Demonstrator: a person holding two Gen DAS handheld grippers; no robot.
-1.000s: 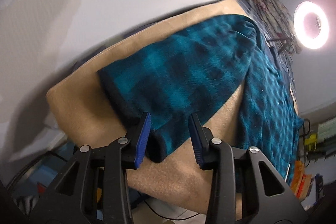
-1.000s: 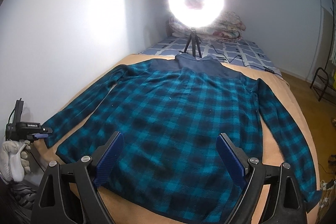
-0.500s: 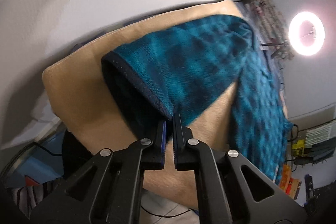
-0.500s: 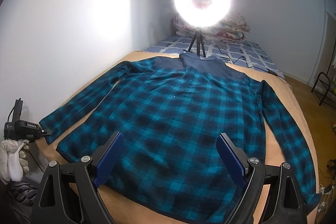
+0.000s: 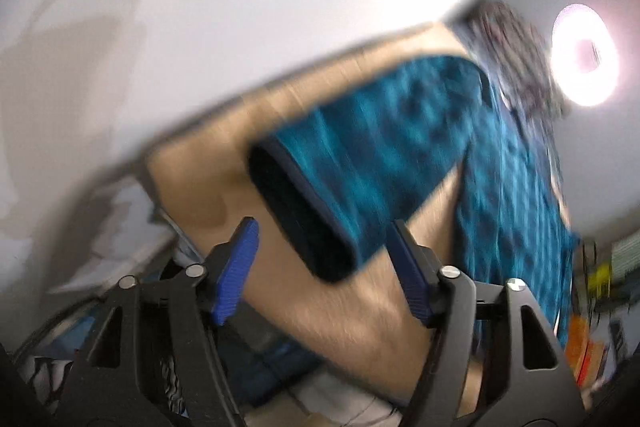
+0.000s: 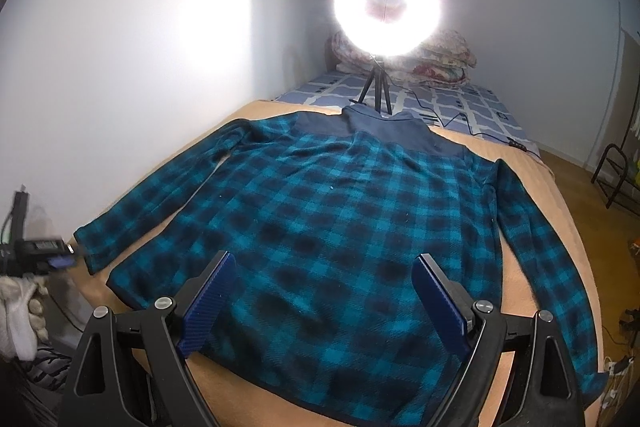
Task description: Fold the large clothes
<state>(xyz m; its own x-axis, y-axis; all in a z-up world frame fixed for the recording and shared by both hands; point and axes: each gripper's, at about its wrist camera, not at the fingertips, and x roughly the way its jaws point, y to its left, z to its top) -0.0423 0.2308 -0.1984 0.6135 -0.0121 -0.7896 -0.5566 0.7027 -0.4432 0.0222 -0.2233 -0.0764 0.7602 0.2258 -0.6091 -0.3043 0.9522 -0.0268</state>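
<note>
Lying flat ahead of the released right gripper (image 6: pixel 322 301) — plaid shirt (image 6: pixel 340 227), cuff (image 5: pixel 304 219) between released left gripper (image 5: pixel 324 267).

Readable text: none in either view.
Device (image 6: pixel 40 247) at 9 o'clock, right wrist view: pale label strip, too blurred to read.

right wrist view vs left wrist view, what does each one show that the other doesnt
Only the right wrist view shows the whole teal plaid fleece shirt spread flat, its navy collar, the far sleeve and the black tripod. Only the left wrist view shows the near sleeve's dark cuff opening close up, blurred. Both show the shirt, the tan blanket and the glowing ring light.
</note>
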